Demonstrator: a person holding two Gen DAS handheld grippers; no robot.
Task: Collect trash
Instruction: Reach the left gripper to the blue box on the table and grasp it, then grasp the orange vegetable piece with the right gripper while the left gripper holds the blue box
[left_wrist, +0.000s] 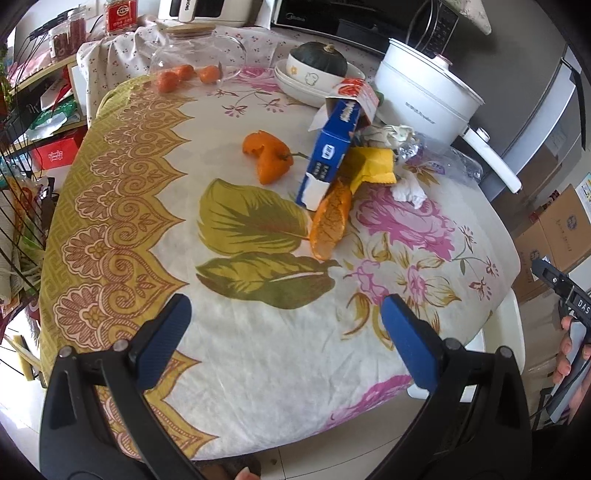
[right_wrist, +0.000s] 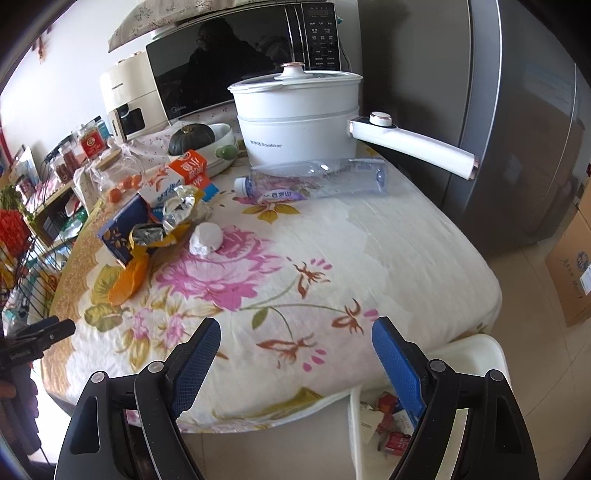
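Left gripper (left_wrist: 286, 325): jaws spread wide with nothing between them, poised above the near part of the tabletop (left_wrist: 258, 369), which is covered with a flowered cloth.
Right gripper (right_wrist: 295, 349): jaws wide apart and empty, over the near edge of the tabletop; its black body also shows at the right margin of the left wrist view, gripped by a hand (left_wrist: 569, 350).
Trash ahead of the left jaws: an orange peel (left_wrist: 330, 221) lies straight ahead, touching the lower end of a torn blue carton (left_wrist: 330, 155); a second peel (left_wrist: 267, 155) lies apart to its left.
Trash ahead of the right jaws: a crumpled tissue ball (right_wrist: 205, 239) sits ahead and to the left, just beside a heap of foil wrappers (right_wrist: 177, 210), yellow paper and cartons; an empty plastic bottle (right_wrist: 317, 181) lies on its side farther ahead.
Obstacles behind the trash: a white electric pot (right_wrist: 299, 122) with a long handle stands directly behind the bottle; stacked bowls (left_wrist: 310, 83) with a dark squash (left_wrist: 321, 55) sit beside the pot.
Background: microwave (right_wrist: 236, 62), glass jar (left_wrist: 195, 51) with small oranges, grey fridge (right_wrist: 517, 110).
Bin: a white bin (right_wrist: 476, 349) holding wrappers stands on the floor below the right jaw, just beside the tabletop's edge.
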